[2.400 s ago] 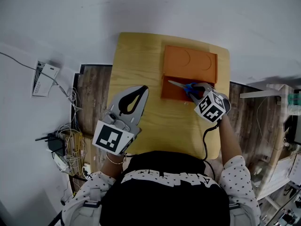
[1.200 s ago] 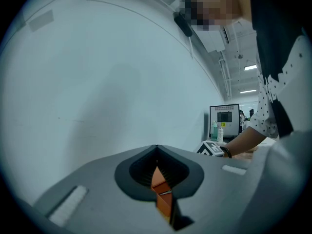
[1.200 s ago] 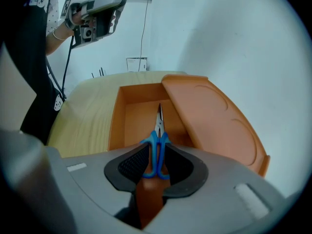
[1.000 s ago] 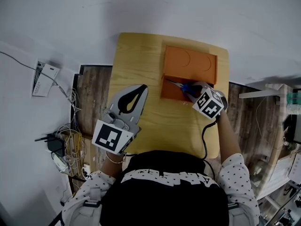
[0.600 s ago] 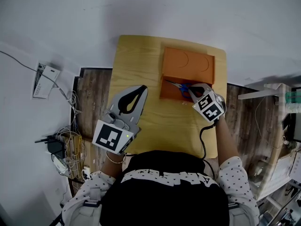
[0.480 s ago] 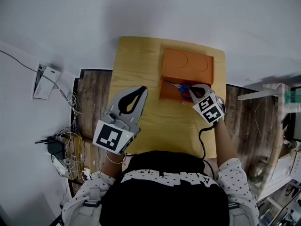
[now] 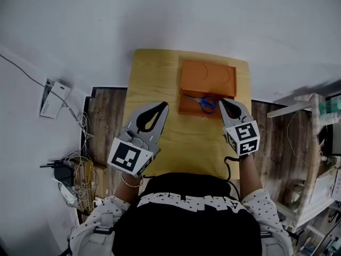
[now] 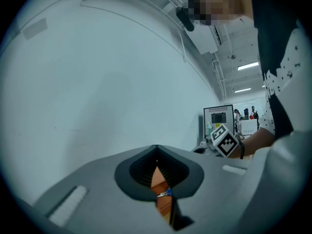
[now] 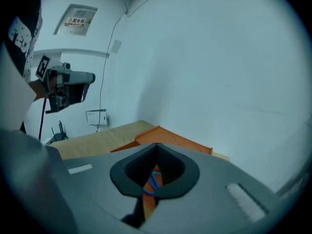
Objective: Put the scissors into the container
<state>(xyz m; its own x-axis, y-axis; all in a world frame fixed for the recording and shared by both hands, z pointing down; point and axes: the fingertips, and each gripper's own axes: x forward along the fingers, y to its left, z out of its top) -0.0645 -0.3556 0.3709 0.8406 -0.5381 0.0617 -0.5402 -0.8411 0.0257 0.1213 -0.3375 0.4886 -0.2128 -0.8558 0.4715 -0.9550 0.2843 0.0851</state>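
Blue-handled scissors lie inside the open orange container at the far middle of the table. My right gripper is shut and empty, its tips just right of the scissors' handles and apart from them. My left gripper is shut and empty over the table, left of the container's front. In the left gripper view, the scissors and container show through the gap under the closed tips. The right gripper view shows the blue handles and the container beyond its closed tips.
The small wooden table stands against a white wall. Cables and a power strip lie on the wooden floor at the left. Shelving stands to the right.
My right gripper has let go of the scissors, which now lie in the container, and it has drawn back to the right and toward me. The left gripper has barely moved.
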